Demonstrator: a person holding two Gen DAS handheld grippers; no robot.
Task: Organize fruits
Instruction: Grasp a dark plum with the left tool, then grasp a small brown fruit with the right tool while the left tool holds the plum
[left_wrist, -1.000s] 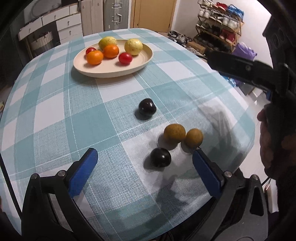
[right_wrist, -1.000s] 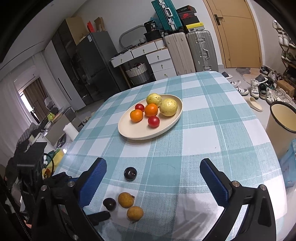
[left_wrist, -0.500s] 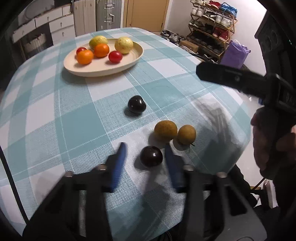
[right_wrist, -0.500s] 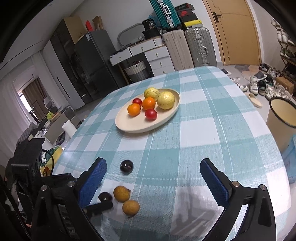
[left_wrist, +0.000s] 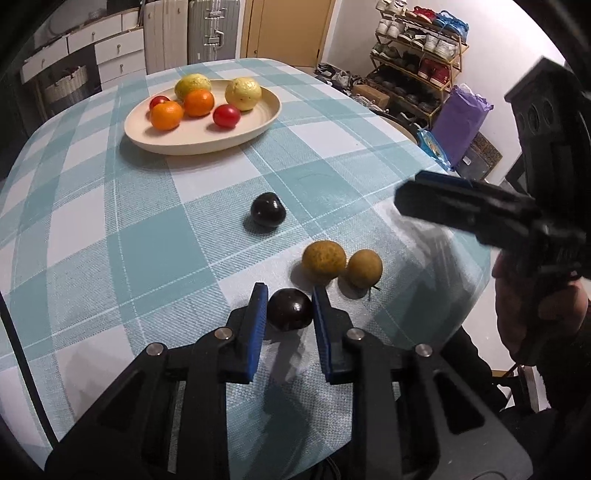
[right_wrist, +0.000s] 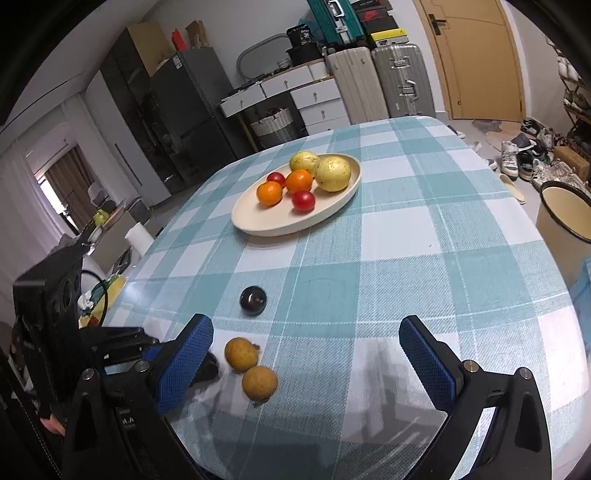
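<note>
- The left gripper (left_wrist: 289, 308), wide open a second ago, has been closed onto the near dark plum (left_wrist: 290, 308), round and glossy, at the table's (left_wrist: 92, 229) near edge.
- The right gripper (right_wrist: 304, 354) is held wide open and empty.
- Counted: two dark plums, two brown fruits (left_wrist: 324, 259), six fruits on one plate (left_wrist: 192, 136).

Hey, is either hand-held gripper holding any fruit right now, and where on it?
Left hand-held gripper pinches the near dark plum across its sides. Right hand-held gripper holds nothing.
</note>
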